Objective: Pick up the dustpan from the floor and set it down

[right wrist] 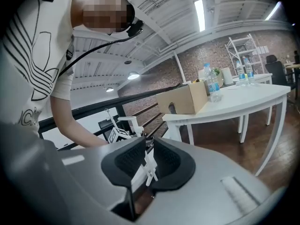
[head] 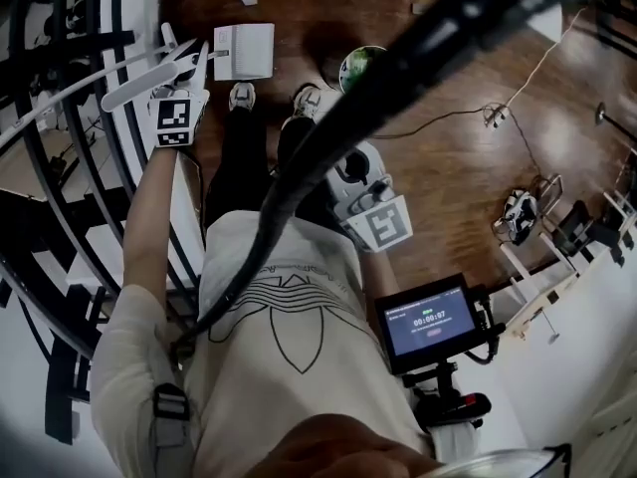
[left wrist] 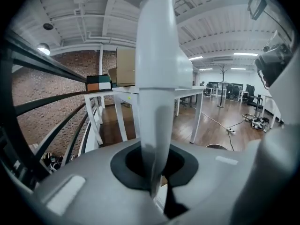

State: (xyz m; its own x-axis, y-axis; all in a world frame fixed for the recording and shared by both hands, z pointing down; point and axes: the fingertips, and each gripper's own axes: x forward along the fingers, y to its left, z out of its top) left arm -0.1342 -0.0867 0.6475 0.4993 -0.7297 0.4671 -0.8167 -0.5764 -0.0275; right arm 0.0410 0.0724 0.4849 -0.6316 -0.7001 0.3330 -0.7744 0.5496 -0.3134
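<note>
- Left gripper (left wrist: 154, 184) is clenched on the dustpan (head: 244, 51) handle (left wrist: 157, 69) — it rises straight from between the jaws, pan just ahead of the shoes (head: 242, 96).
- Right gripper (right wrist: 146, 165) pinches a small white piece (right wrist: 149, 168) — what it is, I cannot tell.

Wore white T-shirt (head: 289, 302) with black emblem, black trousers (head: 237, 167), white shoes (head: 242, 96). Left gripper (left wrist: 154, 179) and right gripper (right wrist: 146, 170) were pale grey.

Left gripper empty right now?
No. The left gripper has its jaws shut on the upright white dustpan handle, which fills the left gripper view.
</note>
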